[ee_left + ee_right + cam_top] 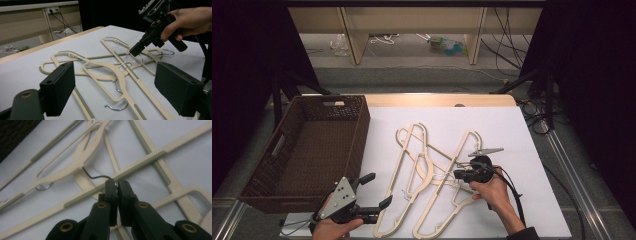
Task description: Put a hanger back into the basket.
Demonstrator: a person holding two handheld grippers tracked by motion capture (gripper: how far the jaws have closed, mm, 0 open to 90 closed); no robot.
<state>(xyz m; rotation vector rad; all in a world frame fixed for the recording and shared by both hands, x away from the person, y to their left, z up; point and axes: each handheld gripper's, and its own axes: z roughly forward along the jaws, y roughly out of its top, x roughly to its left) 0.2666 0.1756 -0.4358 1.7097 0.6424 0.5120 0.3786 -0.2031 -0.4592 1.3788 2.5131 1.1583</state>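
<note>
Cream plastic hangers [427, 175] lie tangled in a heap on a white table [517, 135], seen from the high view. Brown wicker basket [307, 150] sits at the table's left edge, just beside the heap. Left gripper [379, 192], held in a hand at bottom left, hovers near the heap's lower end w/ jaws spread wide, nothing between them. Right gripper [455, 174], held in the right hand [489, 192], reaches into the heap's right side; jaws look closed. A grey clip [486, 150] lies on the table just above that gripper.

Left gripper view: its two black jaws stand wide apart at the bottom, empty, above the table. Hangers [112, 67] lie across the middle. Farther off, the right gripper [132, 52] points down, tip touching a wire hook [124, 60] of one hanger.

Right gripper view: right gripper [117, 184] has its jaws pressed nearly together, pinching the thin wire hook [96, 176] at its end. That hook bends left to the neck of a cream hanger [75, 167], which rests on top of other hangers' ribbed bars on the table.
</note>
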